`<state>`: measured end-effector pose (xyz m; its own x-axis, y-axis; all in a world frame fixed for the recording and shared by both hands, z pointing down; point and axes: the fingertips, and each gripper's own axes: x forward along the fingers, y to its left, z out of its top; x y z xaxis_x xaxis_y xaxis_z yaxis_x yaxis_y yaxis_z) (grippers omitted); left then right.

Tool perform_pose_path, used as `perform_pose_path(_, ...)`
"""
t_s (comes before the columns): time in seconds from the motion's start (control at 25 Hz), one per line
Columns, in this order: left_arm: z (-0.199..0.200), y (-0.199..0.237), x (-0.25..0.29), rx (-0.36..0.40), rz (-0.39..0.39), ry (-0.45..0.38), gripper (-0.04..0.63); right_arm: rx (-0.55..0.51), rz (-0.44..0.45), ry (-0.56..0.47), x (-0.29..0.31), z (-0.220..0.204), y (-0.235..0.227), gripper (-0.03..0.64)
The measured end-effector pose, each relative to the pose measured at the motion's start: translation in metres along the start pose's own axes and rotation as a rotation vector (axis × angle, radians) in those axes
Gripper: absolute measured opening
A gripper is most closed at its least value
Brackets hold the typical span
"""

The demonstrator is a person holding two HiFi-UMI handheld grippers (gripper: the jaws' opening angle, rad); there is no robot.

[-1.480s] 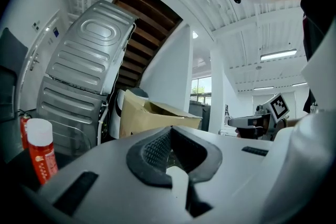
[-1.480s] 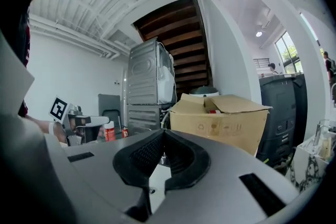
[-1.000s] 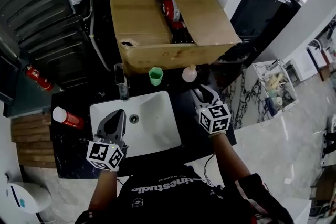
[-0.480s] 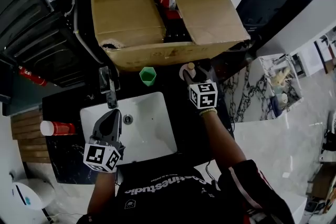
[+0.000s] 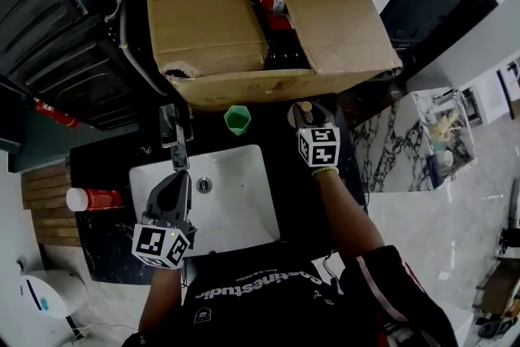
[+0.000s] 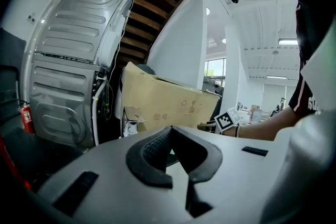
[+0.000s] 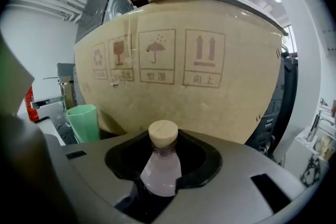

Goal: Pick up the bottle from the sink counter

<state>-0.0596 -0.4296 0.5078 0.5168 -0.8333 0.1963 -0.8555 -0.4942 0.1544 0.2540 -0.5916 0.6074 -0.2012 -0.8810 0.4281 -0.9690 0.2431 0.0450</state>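
Observation:
A small pink bottle (image 7: 160, 165) with a cork stopper stands on the black sink counter (image 5: 284, 175), right in front of the cardboard box. Only its stopper shows in the head view, bottle (image 5: 305, 108). My right gripper (image 7: 157, 189) has its jaws on both sides of the bottle's body, closing on it with the pads against its sides. Seen from the head, the right gripper (image 5: 307, 119) reaches to the counter's back edge. My left gripper (image 5: 180, 180) hovers over the white sink's left part, jaws together and nothing in them; left gripper (image 6: 177, 168).
A big open cardboard box (image 5: 211, 20) with red cans inside stands behind the counter. A green cup (image 5: 237, 119) sits left of the bottle. The faucet (image 5: 175, 138) is at the back of the sink (image 5: 240, 211). A red cup (image 5: 93, 197) lies at the left.
My right gripper has gone forward from the counter's front part to the bottle and now has it between its jaws. The left gripper has stayed over the sink.

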Motion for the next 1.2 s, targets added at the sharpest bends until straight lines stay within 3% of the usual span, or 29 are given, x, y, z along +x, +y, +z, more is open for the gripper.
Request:
perform_pose_path(0.36, 0.017, -0.001, -0.045, 0.005, 0.006, -0.063, 0.014, -0.045, 0.059, -0.062, -0.075, 0.029, 0.044, 0.164)
perform_pose_path(0.72, 0.039, 0.004, -0.119, 0.028, -0.009, -0.145, 0.014, -0.078, 0.167, -0.159, -0.194, 0.070, 0.149, 0.164)
perform_pose_path(0.96, 0.034, 0.008, -0.169, 0.025, -0.035, -0.156, 0.014, -0.081, 0.253, -0.201, -0.266, 0.067, 0.228, 0.164)
perform_pose_path(1.2, 0.039, 0.003, -0.195, 0.041, -0.073, -0.191, 0.014, -0.057, 0.280, -0.250, -0.311, 0.059, 0.268, 0.164)
